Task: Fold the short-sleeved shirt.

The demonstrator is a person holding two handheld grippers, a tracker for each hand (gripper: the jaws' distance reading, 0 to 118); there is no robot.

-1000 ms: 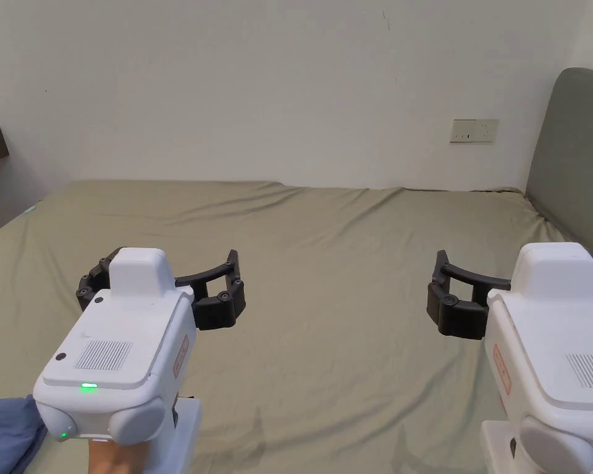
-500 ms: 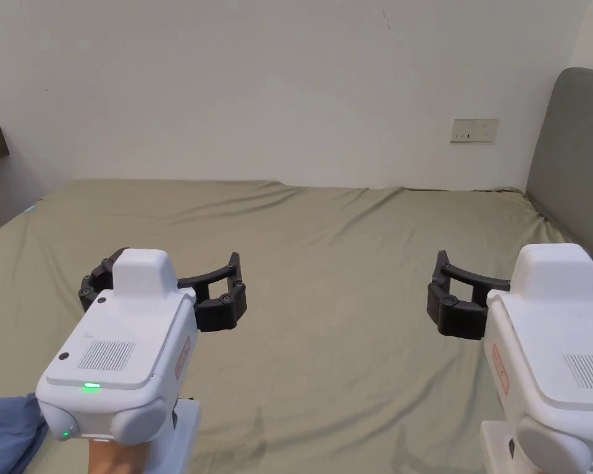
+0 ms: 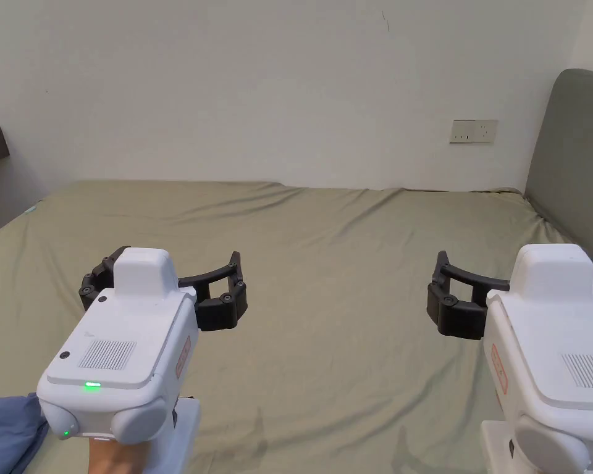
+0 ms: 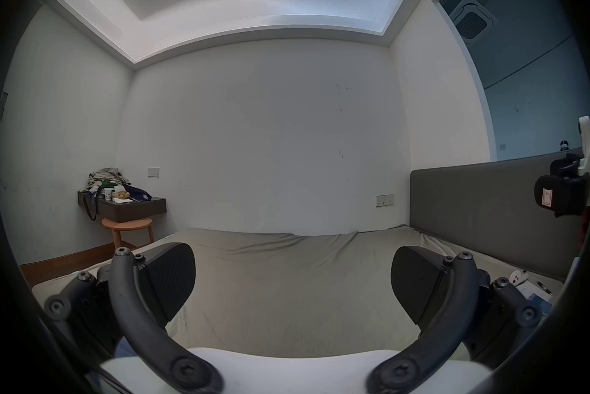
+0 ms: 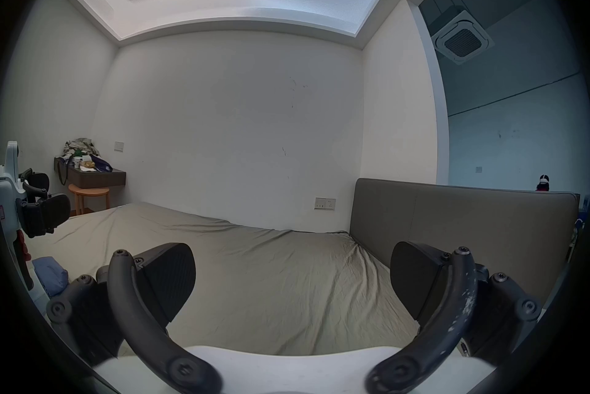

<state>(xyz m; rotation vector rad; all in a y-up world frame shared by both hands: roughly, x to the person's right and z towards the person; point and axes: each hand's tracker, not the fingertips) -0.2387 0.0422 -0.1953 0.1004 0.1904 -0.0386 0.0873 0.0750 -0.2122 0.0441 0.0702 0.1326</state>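
bed (image 3: 326, 259) lying under a wrinkled olive sheet | blue cloth (image 3: 5, 432) resting on its near left edge | small items (image 4: 523, 283) sitting by headboard

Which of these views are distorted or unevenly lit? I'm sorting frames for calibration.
Head view: straight lines, even soft light, faint shadows on the bed sheet below both grippers. Left gripper view: strong fisheye, black vignette, bowed ceiling edges, open left gripper dark against the sheet. Right gripper view: same fisheye and vignette, dim walls, bright ceiling cove, open right gripper.
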